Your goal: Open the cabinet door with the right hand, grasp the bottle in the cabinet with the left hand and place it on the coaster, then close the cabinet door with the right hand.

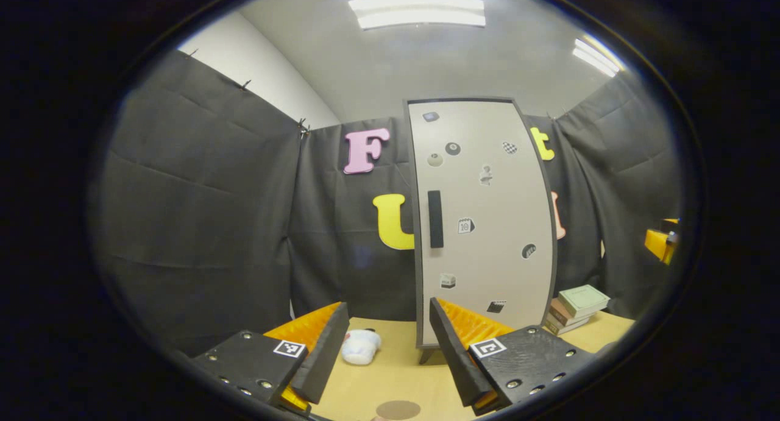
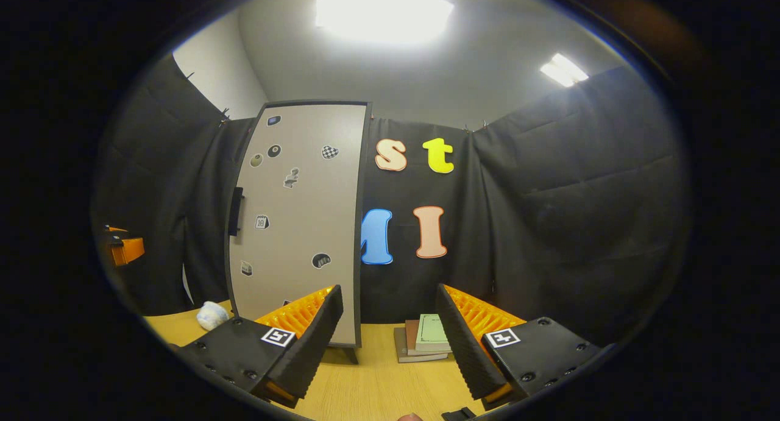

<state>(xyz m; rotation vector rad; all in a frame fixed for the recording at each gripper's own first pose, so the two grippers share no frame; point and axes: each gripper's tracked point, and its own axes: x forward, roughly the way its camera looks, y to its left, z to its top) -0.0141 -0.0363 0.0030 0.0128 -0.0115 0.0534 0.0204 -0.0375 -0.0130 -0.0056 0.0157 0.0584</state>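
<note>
Both grippers — left (image 1: 385, 348), right (image 2: 390, 342) — level, jaws released; cabinet door (image 1: 481, 220) closed.

1. Cabinet door (image 1: 487, 226) showing pale grey with a dark frame, black handle (image 1: 435, 219) and small stickers, two of them checkered.
2. Bench (image 2: 378, 384) showing light wood grain.
3. Coaster (image 1: 398, 409) reading brown.
4. Top book (image 2: 431, 332) showing pale green.

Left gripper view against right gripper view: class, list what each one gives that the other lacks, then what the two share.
Left gripper view: the round brown coaster on the table, seen between the fingers of the open left gripper.

Right gripper view: the open right gripper up close, framing the book stack.

Shared: the closed cabinet with stickers and a dark handle, the book stack, a white crumpled thing and the table.
</note>
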